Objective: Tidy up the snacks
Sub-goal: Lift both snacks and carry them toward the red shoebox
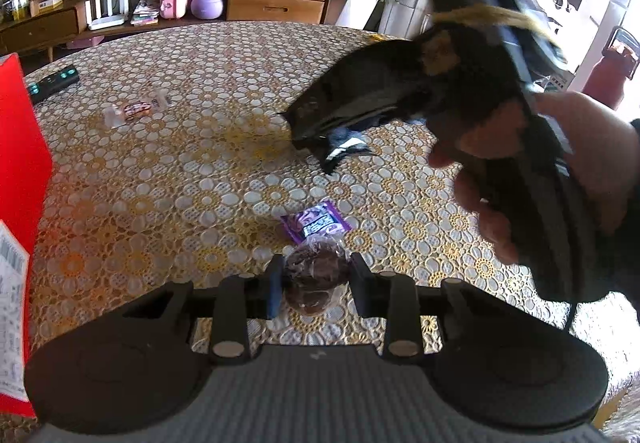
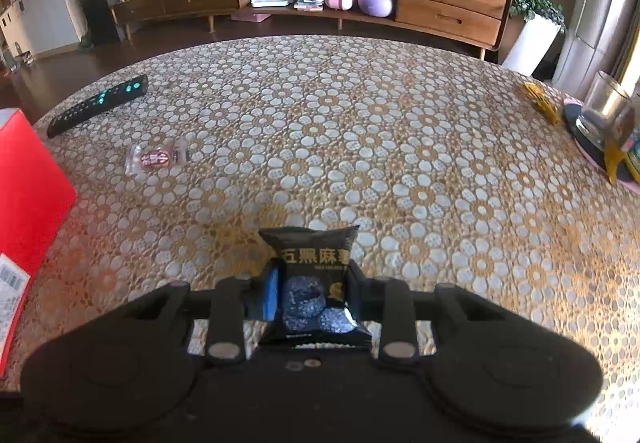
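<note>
Left wrist view: your left gripper (image 1: 314, 285) has its pads closed in on a clear-wrapped brown pastry (image 1: 316, 275) lying on the lace-patterned table (image 1: 200, 171), a purple packet (image 1: 316, 223) just beyond. It looks soft and light, so pinch gently across the middle.

Right wrist view: your right gripper (image 2: 314, 297) is clamped narrowly on a black snack pouch (image 2: 314, 279) low on the table. The film is probably slippery and crinkly; grip the filled body, not the seams.

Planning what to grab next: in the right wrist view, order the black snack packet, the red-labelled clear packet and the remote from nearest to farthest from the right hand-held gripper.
1. Black snack packet, between the fingers.
2. Red-labelled clear packet, left, mid-table.
3. Remote, far left edge.
</note>
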